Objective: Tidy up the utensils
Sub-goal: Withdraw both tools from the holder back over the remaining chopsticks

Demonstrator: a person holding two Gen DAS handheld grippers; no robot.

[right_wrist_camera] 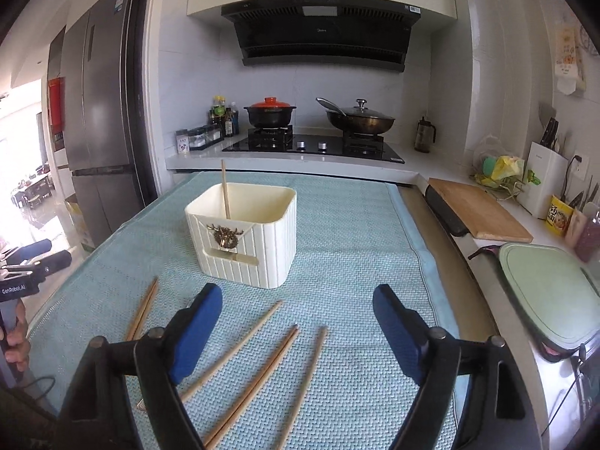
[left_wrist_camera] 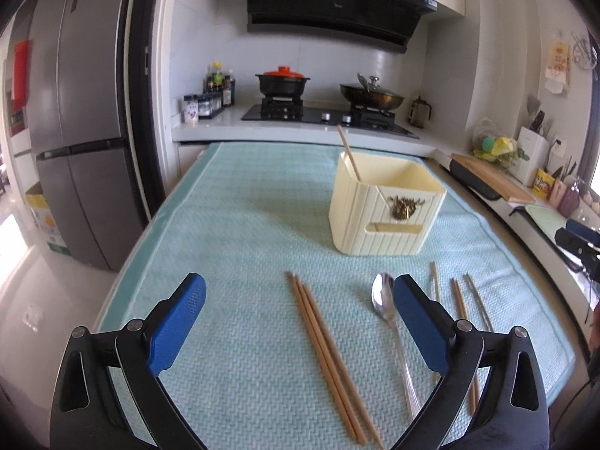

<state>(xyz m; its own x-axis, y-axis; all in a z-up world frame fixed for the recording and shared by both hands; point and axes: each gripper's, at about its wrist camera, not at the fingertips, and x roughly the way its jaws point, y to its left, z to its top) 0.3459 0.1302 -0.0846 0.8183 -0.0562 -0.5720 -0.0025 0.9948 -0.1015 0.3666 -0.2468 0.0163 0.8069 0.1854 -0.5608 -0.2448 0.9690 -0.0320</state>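
Both grippers spread wide, nothing btwn pads: left gripper (left_wrist_camera: 299, 287), right gripper (right_wrist_camera: 297, 296). Cream holder (left_wrist_camera: 386, 210) upright on mat (left_wrist_camera: 243, 206), one chopstick (left_wrist_camera: 348, 153) inside. Loose chopsticks (left_wrist_camera: 326, 360) + spoon (left_wrist_camera: 386, 307) lie flat near left gripper.

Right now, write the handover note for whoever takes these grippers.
Left gripper: open, empty, over three chopsticks on the mat.
Right gripper: open, empty, over loose chopsticks.
Holder: upright mid-mat.
Done: one chopstick stands in the holder.
Left: the remaining chopsticks and the spoon, all lying flat in front of the holder.
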